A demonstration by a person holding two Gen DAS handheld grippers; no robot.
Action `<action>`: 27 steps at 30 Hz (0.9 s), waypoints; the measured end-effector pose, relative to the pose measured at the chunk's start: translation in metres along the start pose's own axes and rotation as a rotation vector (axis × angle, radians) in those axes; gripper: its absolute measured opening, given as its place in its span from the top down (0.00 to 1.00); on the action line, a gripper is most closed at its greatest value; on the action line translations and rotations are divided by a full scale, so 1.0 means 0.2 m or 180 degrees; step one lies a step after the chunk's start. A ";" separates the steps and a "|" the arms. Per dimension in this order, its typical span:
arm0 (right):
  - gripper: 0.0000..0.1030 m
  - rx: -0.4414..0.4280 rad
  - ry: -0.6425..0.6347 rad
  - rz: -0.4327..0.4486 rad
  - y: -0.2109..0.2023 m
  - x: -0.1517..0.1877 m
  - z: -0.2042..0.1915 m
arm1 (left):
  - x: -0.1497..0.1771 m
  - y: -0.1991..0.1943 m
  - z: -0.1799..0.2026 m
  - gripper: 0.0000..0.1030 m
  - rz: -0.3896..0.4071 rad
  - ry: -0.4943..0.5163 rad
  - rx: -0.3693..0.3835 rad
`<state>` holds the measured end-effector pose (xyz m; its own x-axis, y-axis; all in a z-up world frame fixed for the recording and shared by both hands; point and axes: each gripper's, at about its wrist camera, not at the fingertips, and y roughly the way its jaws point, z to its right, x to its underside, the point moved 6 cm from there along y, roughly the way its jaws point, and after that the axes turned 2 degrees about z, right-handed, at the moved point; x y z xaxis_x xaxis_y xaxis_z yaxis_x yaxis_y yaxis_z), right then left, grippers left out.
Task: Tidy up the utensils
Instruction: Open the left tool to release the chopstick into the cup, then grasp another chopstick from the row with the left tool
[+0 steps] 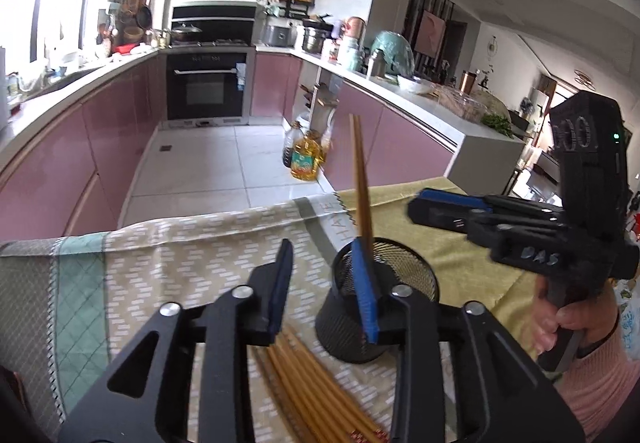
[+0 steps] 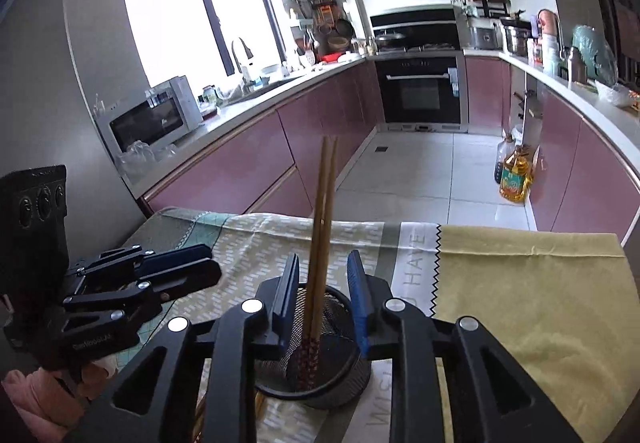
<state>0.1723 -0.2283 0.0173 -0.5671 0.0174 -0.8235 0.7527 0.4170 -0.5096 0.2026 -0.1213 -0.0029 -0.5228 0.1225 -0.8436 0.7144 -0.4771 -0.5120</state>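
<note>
Black mesh holder (image 2: 320, 355) standing on the patterned tablecloth (image 1: 180, 263) near the table's far edge, beside the yellow cloth (image 2: 520, 283), with a pair of chopsticks (image 2: 322, 227) upright inside. Right gripper (image 2: 324, 297) parted around that pair, pads off the sticks. Left gripper (image 1: 326, 285) likewise parted, empty, above loose chopsticks (image 1: 316, 395) lying flat at the near edge.
</note>
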 end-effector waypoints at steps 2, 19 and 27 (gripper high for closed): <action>0.71 -0.0091 -0.0041 0.0039 -0.06 0.03 -0.05 | 0.05 -0.07 -0.04 0.61 0.0014 0.0039 -0.0146; 0.62 -0.0168 -0.0217 -0.0934 0.17 0.65 -0.26 | 0.69 -0.02 -0.19 0.54 -0.0803 0.0002 -0.0360; 0.64 -0.0048 -0.0164 -0.1021 0.20 0.72 -0.25 | 0.73 -0.01 -0.16 0.54 -0.0874 0.0091 -0.0444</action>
<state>0.1042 -0.1626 -0.1092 -0.7566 -0.1631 -0.6332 0.5330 0.4071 -0.7417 0.1397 -0.0748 -0.1308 -0.6933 0.2557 -0.6738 0.6061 -0.2988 -0.7371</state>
